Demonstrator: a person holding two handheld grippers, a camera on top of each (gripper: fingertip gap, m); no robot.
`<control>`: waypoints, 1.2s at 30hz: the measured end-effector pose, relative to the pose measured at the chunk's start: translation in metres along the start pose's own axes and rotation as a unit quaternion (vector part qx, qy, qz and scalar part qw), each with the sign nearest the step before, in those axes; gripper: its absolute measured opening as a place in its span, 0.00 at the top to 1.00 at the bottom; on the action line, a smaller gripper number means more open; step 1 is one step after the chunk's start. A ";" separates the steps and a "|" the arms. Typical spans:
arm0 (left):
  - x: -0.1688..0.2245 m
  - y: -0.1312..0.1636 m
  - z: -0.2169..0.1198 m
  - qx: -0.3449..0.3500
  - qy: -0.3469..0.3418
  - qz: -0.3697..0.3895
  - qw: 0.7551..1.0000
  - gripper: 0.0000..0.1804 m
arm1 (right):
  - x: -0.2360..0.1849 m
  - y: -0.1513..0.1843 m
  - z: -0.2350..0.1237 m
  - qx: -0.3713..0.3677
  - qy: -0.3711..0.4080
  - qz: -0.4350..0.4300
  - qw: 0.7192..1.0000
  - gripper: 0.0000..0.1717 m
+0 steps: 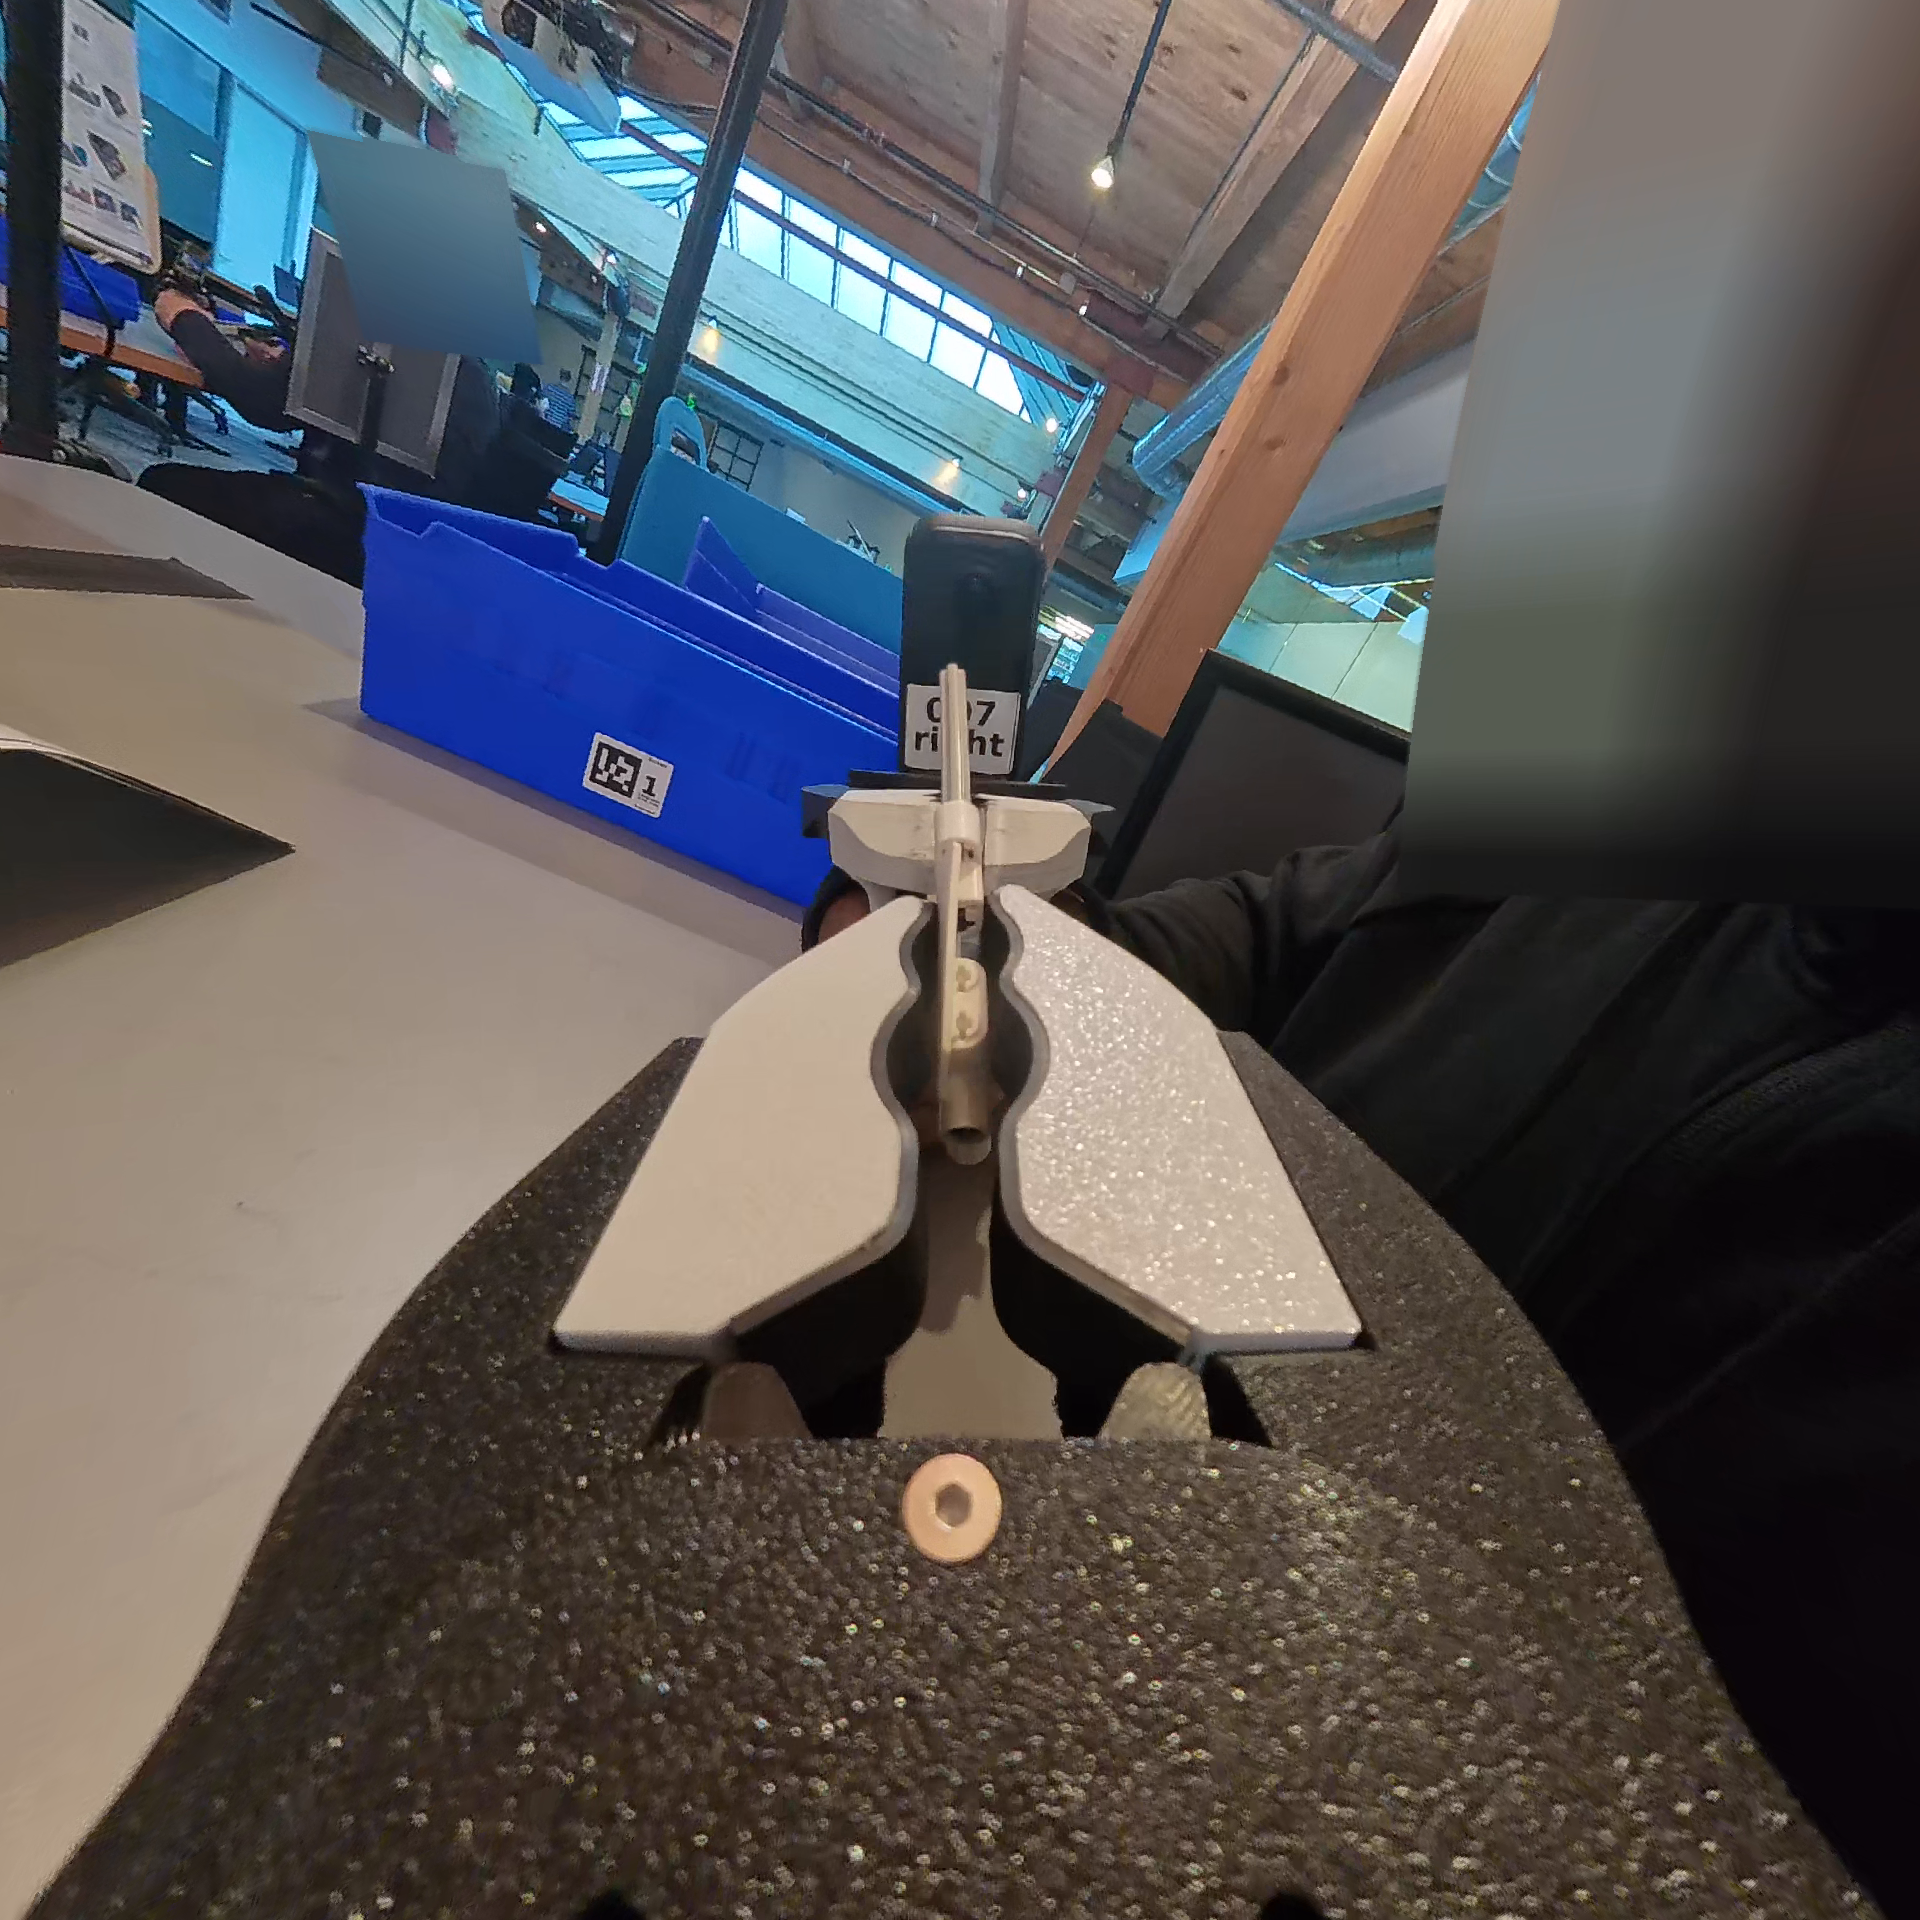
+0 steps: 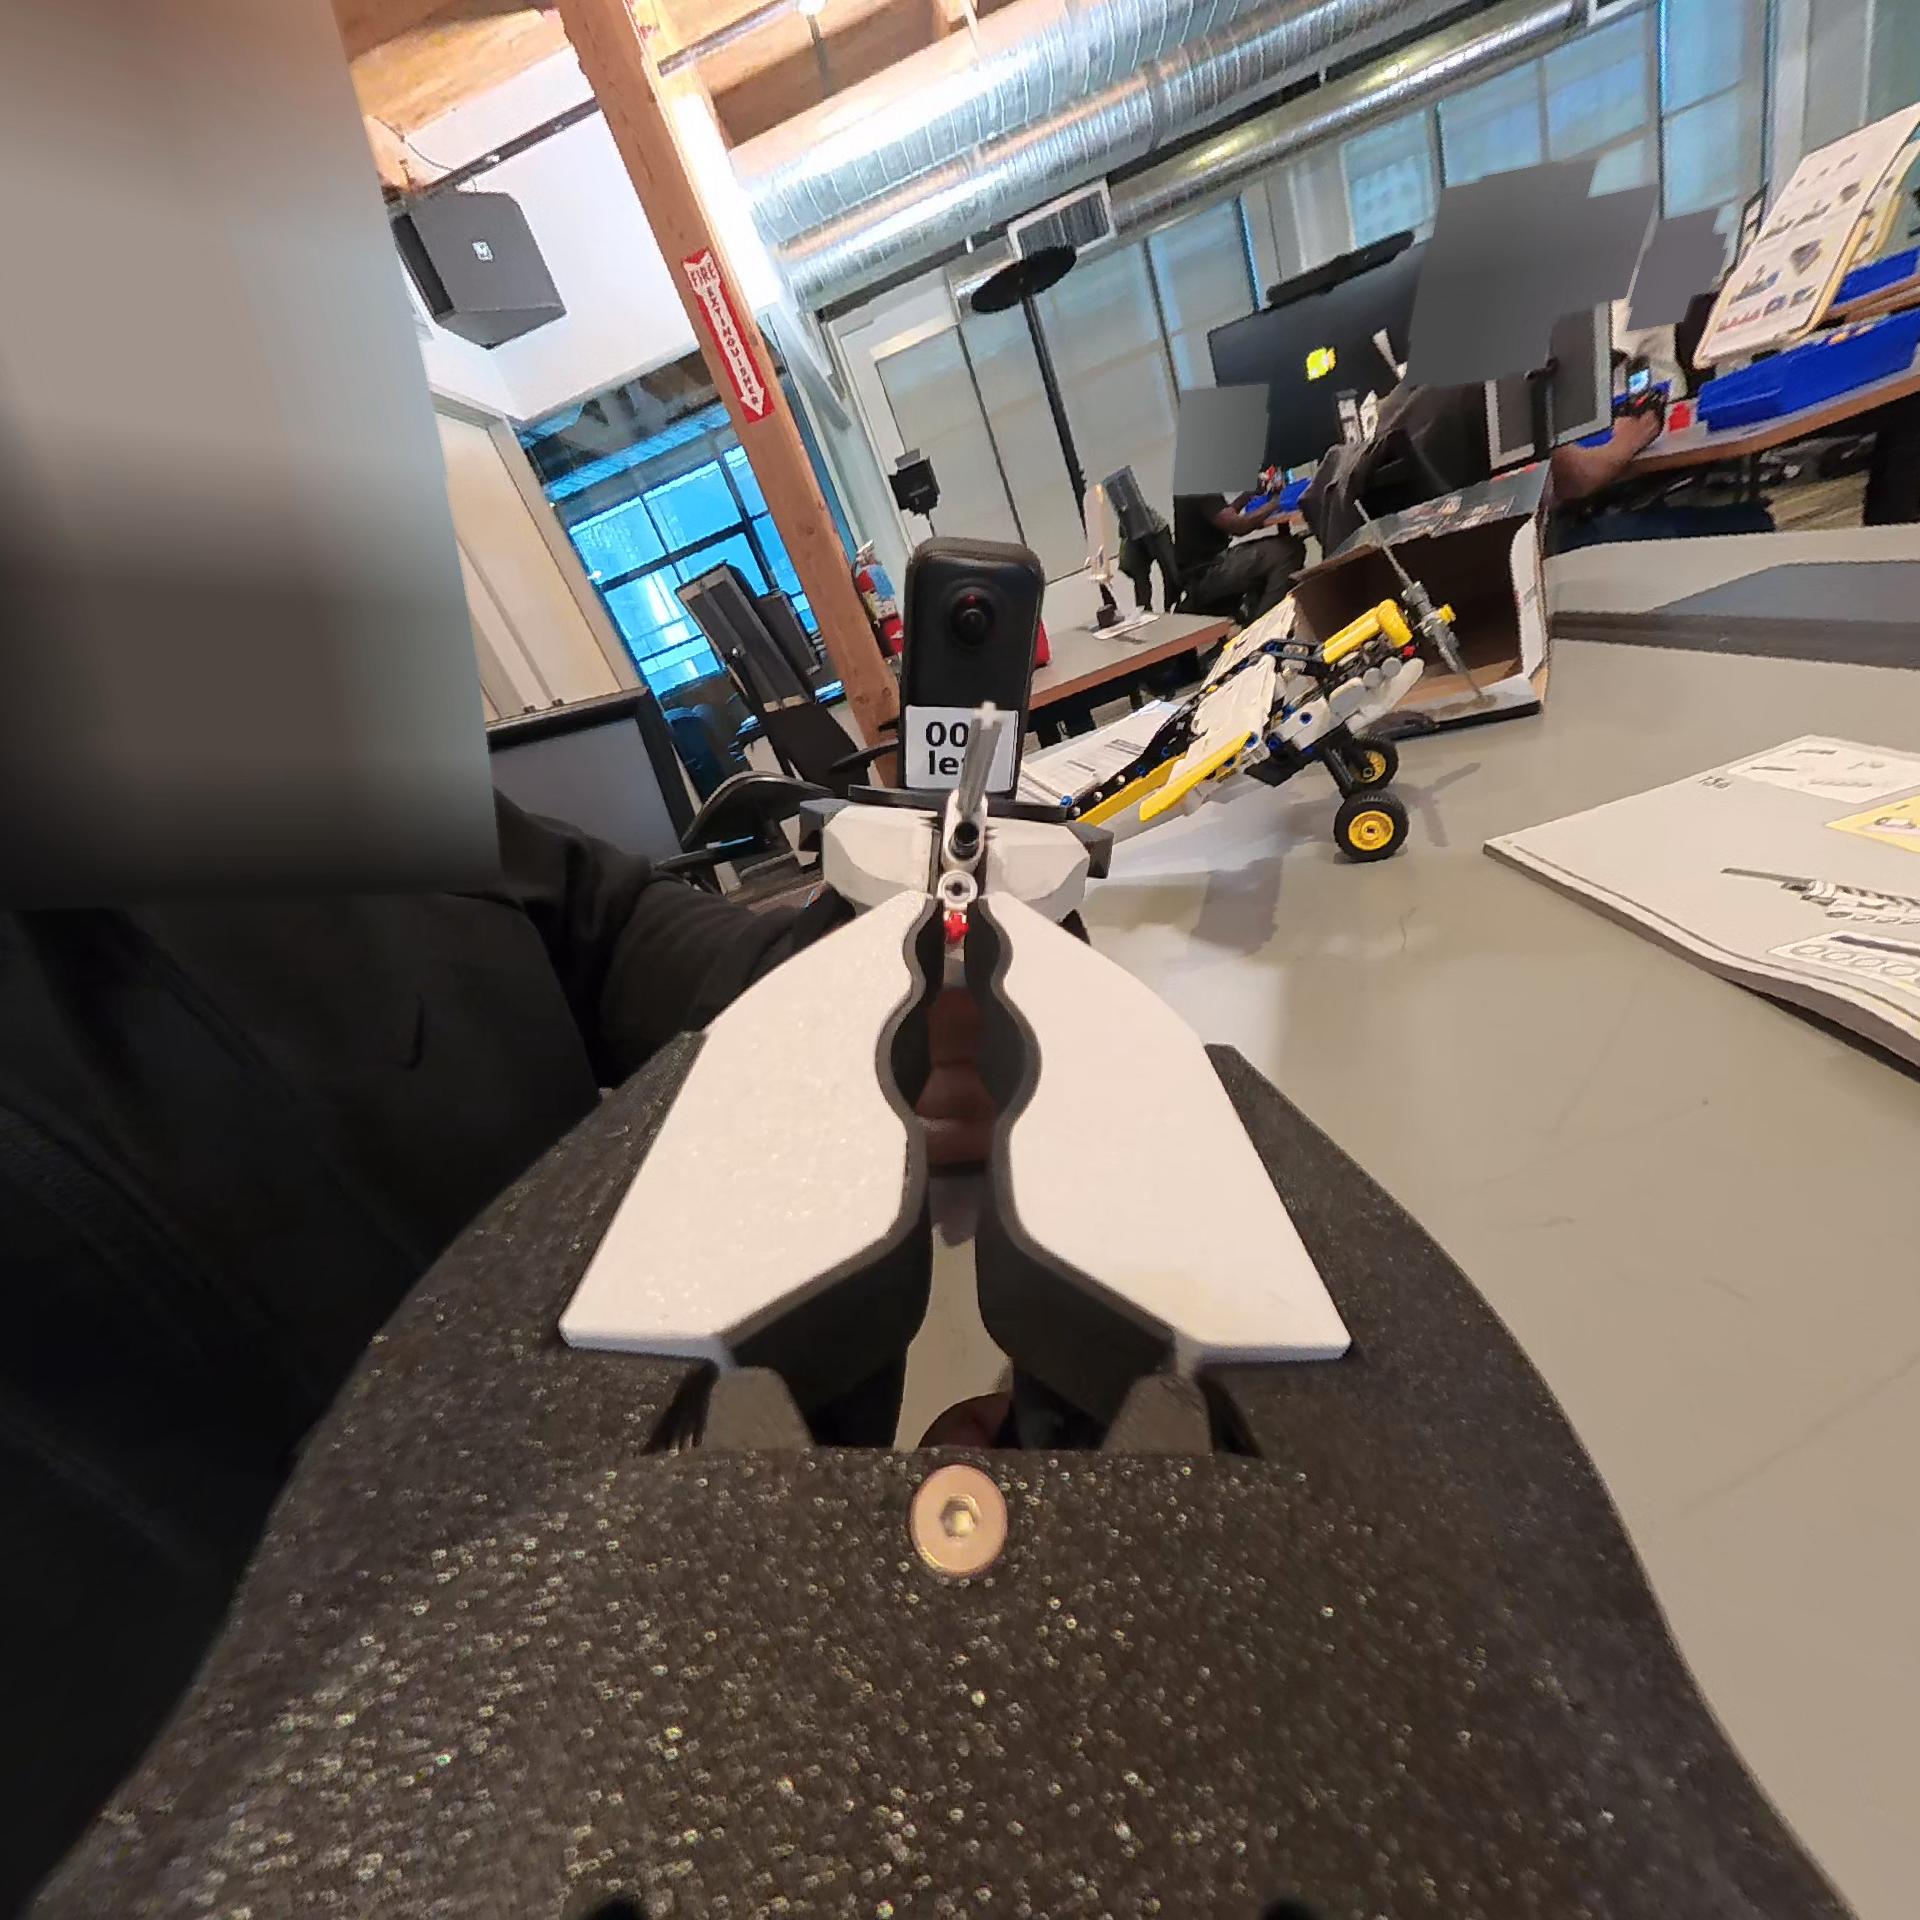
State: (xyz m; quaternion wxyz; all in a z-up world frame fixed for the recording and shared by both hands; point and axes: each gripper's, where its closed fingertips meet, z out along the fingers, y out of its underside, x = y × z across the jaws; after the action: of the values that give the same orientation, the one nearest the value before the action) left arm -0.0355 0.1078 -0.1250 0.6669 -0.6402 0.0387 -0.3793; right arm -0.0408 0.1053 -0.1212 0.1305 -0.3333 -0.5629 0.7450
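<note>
A white beam piece w/ grey axle is clamped by the left gripper, and a small red pin is pinched in the right gripper, both raised nose-to-nose over the table, apparently so the parts line up.

My grey table carries everything here. I take the yellow, white and black brick-built vehicle on it as my landmark. Just behind the vehicle an opened cardboard box lies on its side. In front of the vehicle, toward me, an open instruction booklet lies flat. Beside the vehicle, on its far side from the booklet, a printed sheet lies partly under it. In my left view a blue plastic bin bearing a small white sticker stands on the same grey top, with dark flat sheets near it.
</note>
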 end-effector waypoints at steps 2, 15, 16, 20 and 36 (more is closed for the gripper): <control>0.000 0.005 0.001 -0.018 0.000 0.004 1.000 0.95 | 0.000 0.001 0.000 -0.004 -0.002 0.003 1.000 0.98; -0.013 -0.013 -0.003 0.044 -0.019 -0.049 0.998 0.96 | 0.013 -0.011 -0.006 0.017 0.067 -0.101 0.992 0.89; -0.015 -0.014 -0.004 0.049 -0.019 -0.060 0.997 0.96 | 0.016 -0.014 -0.009 0.019 0.090 -0.129 0.987 0.89; -0.021 -0.018 -0.008 0.069 -0.017 -0.101 0.992 0.96 | 0.021 -0.017 -0.012 0.018 0.121 -0.182 0.976 0.87; -0.080 -0.022 -0.001 0.063 -0.179 -0.120 0.975 0.96 | 0.069 -0.016 -0.005 -0.034 0.198 -0.242 0.949 0.83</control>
State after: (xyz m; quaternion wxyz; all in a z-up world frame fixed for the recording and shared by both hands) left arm -0.1026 0.1540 -0.1398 0.6516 -0.6547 -0.1821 -0.3370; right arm -0.0919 0.1531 -0.1316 0.4042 -0.3320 -0.6146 0.5905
